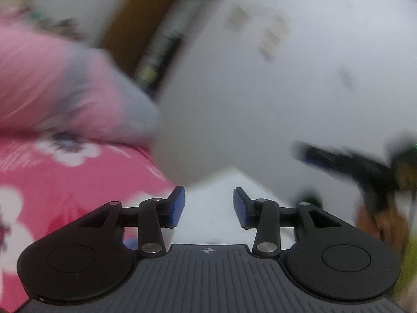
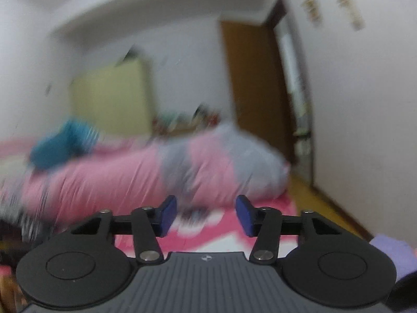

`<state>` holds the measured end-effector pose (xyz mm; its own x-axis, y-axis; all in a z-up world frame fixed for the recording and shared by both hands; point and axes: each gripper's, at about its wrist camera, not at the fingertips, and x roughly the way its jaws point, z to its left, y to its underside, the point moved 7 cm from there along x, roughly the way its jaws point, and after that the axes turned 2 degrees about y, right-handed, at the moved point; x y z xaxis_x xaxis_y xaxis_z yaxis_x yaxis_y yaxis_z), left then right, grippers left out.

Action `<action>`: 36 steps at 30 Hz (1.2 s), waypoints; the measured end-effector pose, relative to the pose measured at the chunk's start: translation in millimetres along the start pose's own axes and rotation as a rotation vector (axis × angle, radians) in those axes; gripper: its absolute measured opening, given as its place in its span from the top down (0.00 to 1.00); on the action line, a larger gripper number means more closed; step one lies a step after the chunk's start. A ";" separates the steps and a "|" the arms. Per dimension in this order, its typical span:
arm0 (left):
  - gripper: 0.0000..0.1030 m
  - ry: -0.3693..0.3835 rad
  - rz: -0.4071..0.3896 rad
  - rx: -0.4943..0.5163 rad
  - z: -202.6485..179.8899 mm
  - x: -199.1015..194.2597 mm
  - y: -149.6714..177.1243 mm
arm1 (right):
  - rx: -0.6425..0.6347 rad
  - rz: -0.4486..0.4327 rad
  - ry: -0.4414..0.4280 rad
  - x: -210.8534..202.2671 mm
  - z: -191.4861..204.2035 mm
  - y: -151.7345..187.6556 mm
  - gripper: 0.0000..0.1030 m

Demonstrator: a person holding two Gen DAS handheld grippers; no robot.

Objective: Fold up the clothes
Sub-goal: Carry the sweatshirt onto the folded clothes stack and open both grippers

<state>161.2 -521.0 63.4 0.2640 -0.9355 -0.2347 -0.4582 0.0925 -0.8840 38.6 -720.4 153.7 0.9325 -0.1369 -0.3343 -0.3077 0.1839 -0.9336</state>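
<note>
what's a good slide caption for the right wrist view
Right gripper, jaws apart and empty, points across a pink floral bedspread toward a blurred pink-and-grey quilt.

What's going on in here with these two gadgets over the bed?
A person is holding a hand-held gripper in each hand over a bed with a pink flowered sheet. The left hand-held gripper and the right hand-held gripper both stand open with nothing between their pads. A pink and grey quilt lies bunched ahead. The pictures are blurred, and no garment is gripped yet.
</note>
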 end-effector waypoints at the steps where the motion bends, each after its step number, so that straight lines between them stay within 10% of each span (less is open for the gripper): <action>1: 0.59 -0.024 0.045 0.068 -10.0 10.4 4.5 | -0.015 0.079 0.016 17.4 2.9 8.5 0.57; 6: 0.59 -0.144 0.185 0.115 -3.4 55.1 27.7 | 0.195 0.329 0.248 83.9 -42.1 44.8 0.57; 11: 0.59 -0.146 0.144 0.016 10.9 37.6 19.9 | 0.465 0.112 0.413 9.7 -102.1 34.4 0.55; 19: 0.55 0.019 0.076 0.217 -47.2 -17.9 20.8 | 0.434 -0.224 0.309 -167.6 -81.1 96.7 0.60; 24: 0.44 0.184 0.146 0.536 -131.1 -47.2 73.2 | 0.388 -0.163 0.346 -161.3 -65.8 155.4 0.61; 27: 0.44 0.116 0.147 0.738 -149.6 -50.5 97.3 | 0.447 -0.144 0.447 -155.1 -80.5 168.7 0.61; 36: 0.19 0.039 0.112 0.590 -159.8 -141.6 87.0 | 0.559 -0.188 0.408 -214.4 -20.3 180.3 0.48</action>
<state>-51.7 -434.9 84.3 0.2052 -0.9199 -0.3342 0.0696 0.3543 -0.9325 -220.7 -677.6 54.4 0.7812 -0.5486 -0.2978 0.0965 0.5775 -0.8106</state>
